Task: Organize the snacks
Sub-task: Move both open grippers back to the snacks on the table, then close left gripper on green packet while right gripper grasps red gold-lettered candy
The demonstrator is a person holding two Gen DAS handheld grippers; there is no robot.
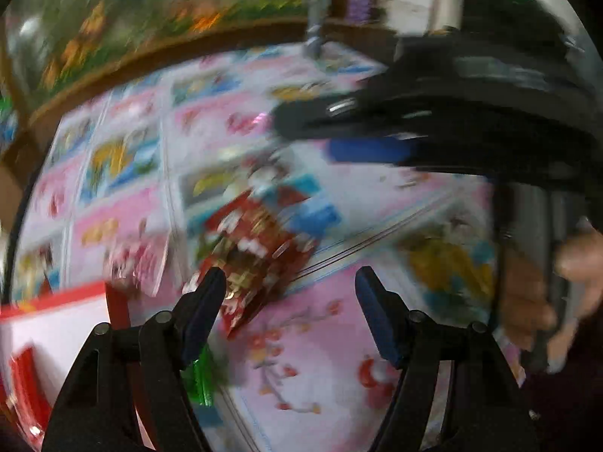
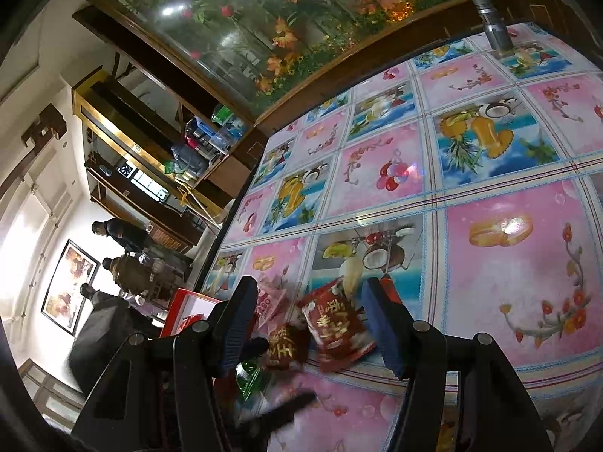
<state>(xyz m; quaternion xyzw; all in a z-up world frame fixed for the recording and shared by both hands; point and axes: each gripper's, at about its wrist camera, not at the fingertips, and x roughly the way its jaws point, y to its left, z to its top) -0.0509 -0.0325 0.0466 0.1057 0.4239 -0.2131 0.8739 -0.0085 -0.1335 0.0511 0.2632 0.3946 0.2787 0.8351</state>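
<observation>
Several snack packets lie in a loose heap on the flowered tablecloth (image 2: 490, 263): a large red packet (image 2: 335, 324), a small dark red one (image 2: 284, 346), a pink one (image 2: 271, 301) and a green one (image 2: 250, 376). My right gripper (image 2: 309, 286) hovers over them, open, its pads clear of the large red packet. The left wrist view is blurred. It shows my left gripper (image 1: 291, 278) open over bare cloth, with the red packet (image 1: 248, 248) just beyond its left finger. The pink packet (image 1: 139, 263) and green packet (image 1: 203, 380) lie to the left. The right gripper (image 1: 339, 132) crosses the upper right.
A white box with a red rim (image 1: 56, 320) stands at the table's left edge, also seen as the box (image 2: 192, 309). A metal cylinder (image 2: 493, 26) stands at the far side. A hand (image 1: 565, 271) grips the right tool. People stand in the room beyond the table (image 2: 124, 248).
</observation>
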